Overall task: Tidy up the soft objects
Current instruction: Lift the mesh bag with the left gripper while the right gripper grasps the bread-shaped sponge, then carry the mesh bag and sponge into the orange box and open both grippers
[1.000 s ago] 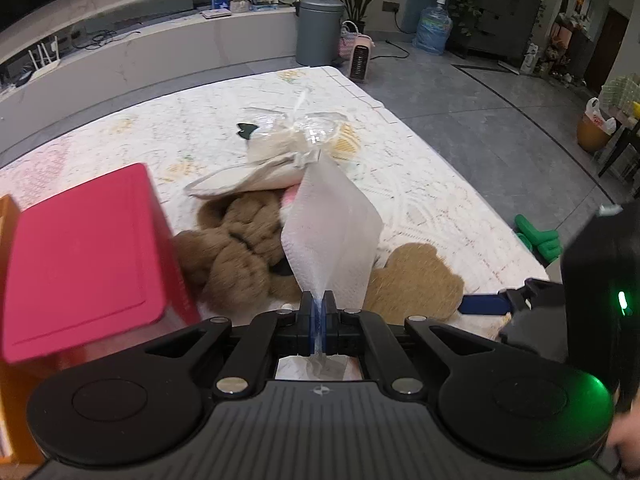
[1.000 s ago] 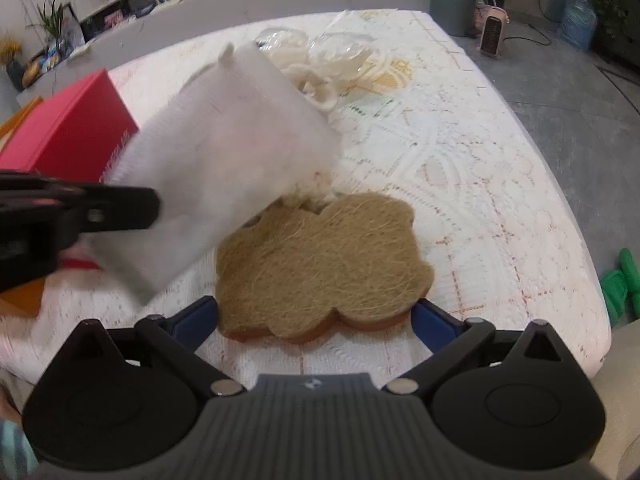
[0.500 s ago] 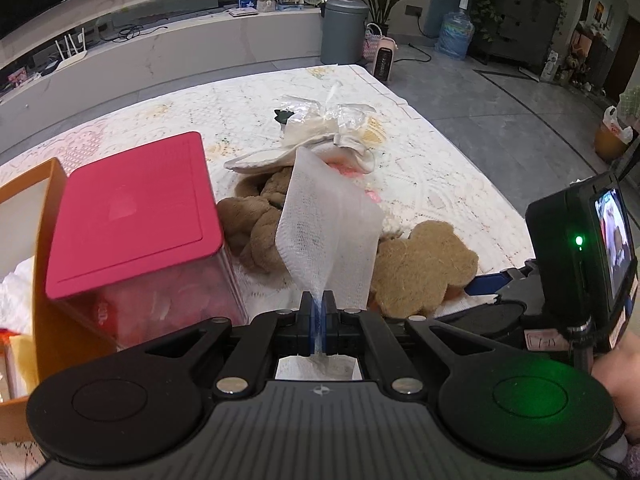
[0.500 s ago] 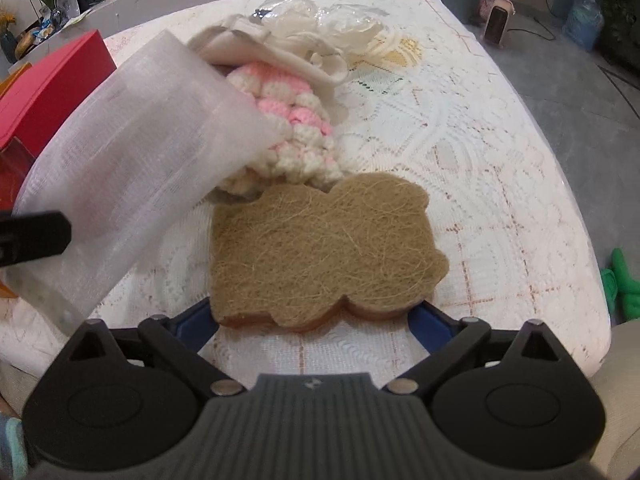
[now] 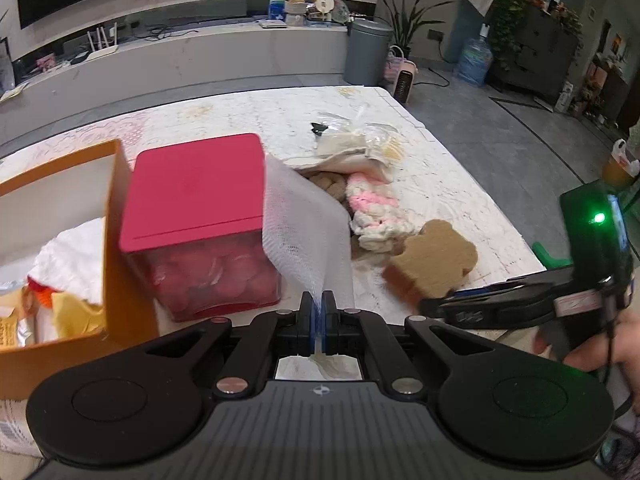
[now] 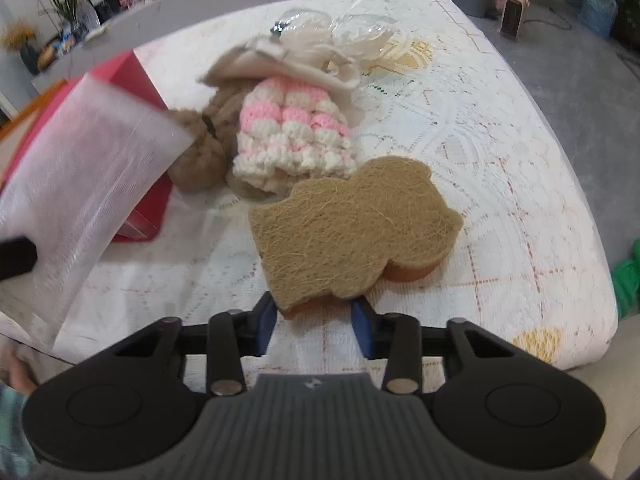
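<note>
My left gripper (image 5: 318, 320) is shut on the bottom edge of a white mesh cloth (image 5: 304, 232), which stands up in front of the red-lidded box (image 5: 196, 188); the cloth (image 6: 80, 160) shows blurred at the left of the right wrist view. My right gripper (image 6: 316, 312) points down at a brown bear-shaped sponge (image 6: 352, 224). Its jaws are closing, and the blue pads (image 6: 266, 316) press the sponge's near end. In the left wrist view the sponge (image 5: 436, 260) is tilted up off the table at the right gripper (image 5: 440, 304).
Behind the sponge lie a pink-and-white crochet piece (image 6: 292, 128), a brown plush (image 6: 200, 152), a cream cloth (image 6: 280, 64) and clear plastic bags (image 6: 360, 28). An open orange box (image 5: 116, 240) with packets stands left of the red box. The lace-covered table (image 6: 500, 140) ends close on the right.
My right jaws have closed from wide apart onto the sponge's near end. My left gripper has drawn back and up to the left with the mesh cloth, uncovering the crochet piece and plush.
</note>
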### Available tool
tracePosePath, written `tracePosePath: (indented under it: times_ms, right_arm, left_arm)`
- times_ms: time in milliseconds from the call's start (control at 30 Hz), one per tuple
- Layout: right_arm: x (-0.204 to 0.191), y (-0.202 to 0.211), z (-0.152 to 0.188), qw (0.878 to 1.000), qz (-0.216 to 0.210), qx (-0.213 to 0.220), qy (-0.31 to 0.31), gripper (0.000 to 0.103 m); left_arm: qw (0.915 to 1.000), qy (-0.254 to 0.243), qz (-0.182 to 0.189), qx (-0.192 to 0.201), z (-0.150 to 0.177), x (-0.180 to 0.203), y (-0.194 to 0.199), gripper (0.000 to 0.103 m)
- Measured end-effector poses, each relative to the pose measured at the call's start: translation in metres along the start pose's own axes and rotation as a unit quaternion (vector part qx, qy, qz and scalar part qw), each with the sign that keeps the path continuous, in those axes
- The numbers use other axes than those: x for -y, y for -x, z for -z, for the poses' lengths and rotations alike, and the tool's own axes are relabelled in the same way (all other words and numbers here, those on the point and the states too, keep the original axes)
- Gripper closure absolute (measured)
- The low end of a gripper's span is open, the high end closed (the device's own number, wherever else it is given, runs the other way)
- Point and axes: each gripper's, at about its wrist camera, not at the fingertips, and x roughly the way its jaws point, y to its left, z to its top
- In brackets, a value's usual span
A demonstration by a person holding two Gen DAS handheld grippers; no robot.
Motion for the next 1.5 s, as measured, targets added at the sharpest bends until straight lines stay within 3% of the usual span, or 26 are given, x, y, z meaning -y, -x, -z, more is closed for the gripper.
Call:
tracePosePath:
  times_ms: [33,133,300,333,367,433,533,700,833,1100,1500]
  right_arm:
    - [0.002,0.002,0.0,1.0,-0.006,-0.003,-0.003,0.096]
    - [0.001,0.012,0.004,1.0,-0.001,-0.008,0.006,0.096]
    - [-0.005,0.032,0.014,0.998,0.041,-0.015,0.043,0.093]
    - [-0.005,0.033,0.016,0.997,0.053,-0.017,0.045,0.086]
    - [-0.005,0.032,0.017,0.997,0.06,-0.02,0.046,0.068]
    - [-0.007,0.034,0.018,0.996,0.068,-0.015,0.05,0.053]
    - [-0.016,0.03,0.016,0.994,0.085,-0.017,0.068,0.042]
    - [-0.017,0.006,0.007,0.993,0.102,-0.044,0.046,0.047]
    - [-0.02,-0.005,0.006,0.992,0.112,-0.047,0.044,0.068]
    - [-0.03,0.01,0.014,0.988,0.133,-0.02,0.073,0.074]
    - [-0.069,0.086,0.041,0.987,0.103,0.051,0.116,0.074]
  left_arm:
    - [1.0,0.0,0.002,0.001,0.001,0.0,0.001,0.101]
    - [1.0,-0.001,0.009,0.004,0.005,0.0,0.002,0.101]
    - [0.9998,0.011,0.018,-0.001,0.011,-0.001,-0.003,0.101]
    - [0.9997,0.013,0.019,-0.003,0.013,-0.002,-0.005,0.101]
    - [0.9996,0.017,0.02,-0.005,0.014,-0.002,-0.007,0.101]
    - [0.9995,0.021,0.024,-0.007,0.018,-0.005,-0.008,0.101]
    - [0.9992,0.028,0.027,-0.008,0.022,-0.009,-0.009,0.101]
    - [0.9993,0.026,0.023,-0.009,0.023,-0.016,-0.011,0.101]
    - [0.9992,0.027,0.028,-0.012,0.025,-0.022,-0.014,0.101]
    - [0.999,0.025,0.037,0.001,0.026,-0.024,-0.004,0.101]
    - [0.9972,0.013,0.046,0.058,0.037,-0.027,0.056,0.101]
